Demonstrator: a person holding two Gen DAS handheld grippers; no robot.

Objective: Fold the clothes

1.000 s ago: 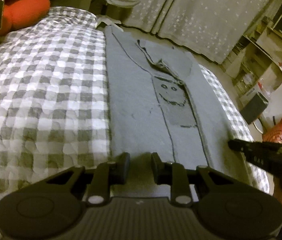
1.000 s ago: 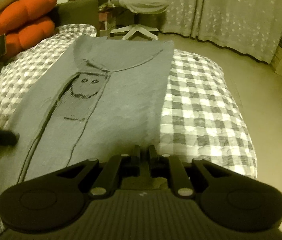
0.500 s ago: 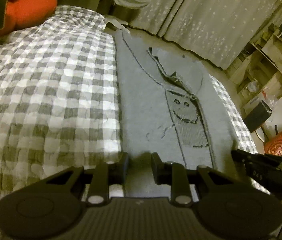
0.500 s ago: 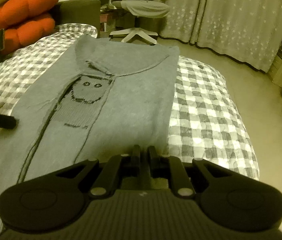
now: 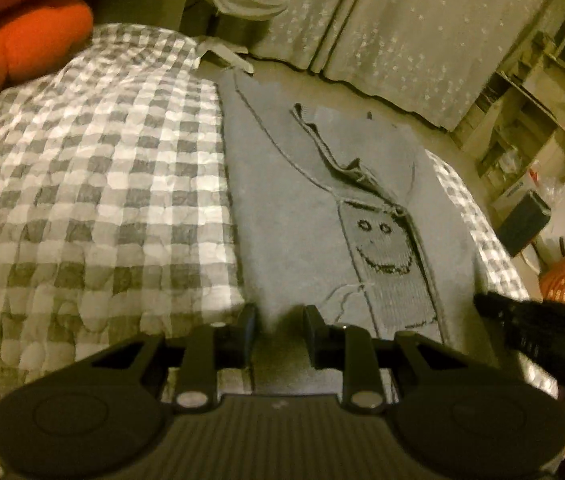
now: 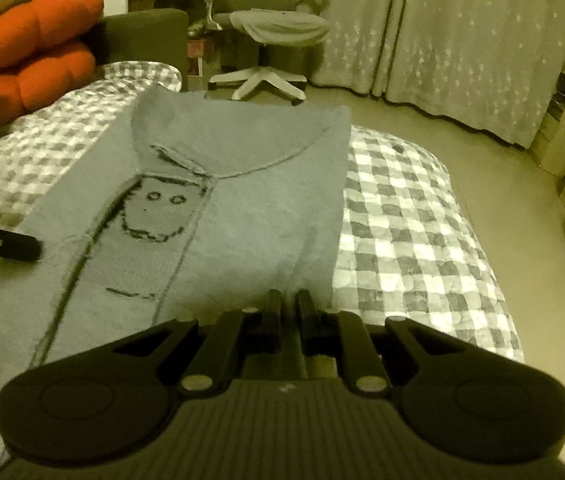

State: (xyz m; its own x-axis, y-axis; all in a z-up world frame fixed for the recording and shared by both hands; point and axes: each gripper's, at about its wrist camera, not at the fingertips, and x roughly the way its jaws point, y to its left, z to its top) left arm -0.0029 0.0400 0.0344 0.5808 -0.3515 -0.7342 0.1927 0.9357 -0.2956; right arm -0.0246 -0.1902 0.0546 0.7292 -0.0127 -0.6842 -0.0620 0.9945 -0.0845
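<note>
Cloth fills both claws: the left gripper (image 5: 278, 322) and the right gripper (image 6: 285, 306), whose jaws are closing, each pinch the near edge of the grey sweater (image 6: 242, 200), likely for folding it up the checked bed (image 6: 402, 220).

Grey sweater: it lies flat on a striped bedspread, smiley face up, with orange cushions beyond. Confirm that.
Not striped. The right wrist view shows the grey sweater lying on a checked bedspread. Smiley face up and orange cushions beyond are right.
</note>
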